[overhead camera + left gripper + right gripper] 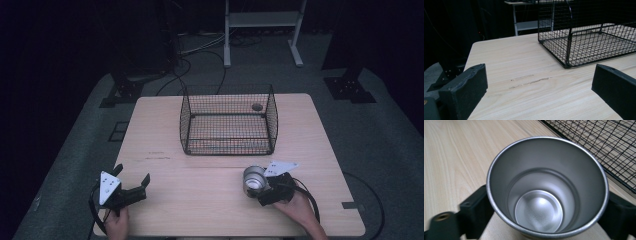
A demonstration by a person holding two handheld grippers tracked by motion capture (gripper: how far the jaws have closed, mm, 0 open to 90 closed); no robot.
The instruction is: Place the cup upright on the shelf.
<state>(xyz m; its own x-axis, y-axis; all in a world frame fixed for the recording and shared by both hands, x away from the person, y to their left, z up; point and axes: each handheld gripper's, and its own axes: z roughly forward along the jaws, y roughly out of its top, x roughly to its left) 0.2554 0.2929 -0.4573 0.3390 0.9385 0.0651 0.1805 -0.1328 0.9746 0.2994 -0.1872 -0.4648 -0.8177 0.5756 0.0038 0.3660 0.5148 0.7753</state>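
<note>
Toward five o'clock on the table [200, 200], a steel cup [254, 180] is sitting upright, its open mouth facing up, with the right gripper [265, 187] grasping it, one jaw pressing on each side. At twelve o'clock from the cup, a wire basket [229, 120] is standing well apart. Over at seven o'clock, the left gripper [131, 182] is resting released, jaws spread over bare wood.

wire basket [228, 120] mid-table | small round thing [257, 106] inside | white frame [262, 22] behind
</note>
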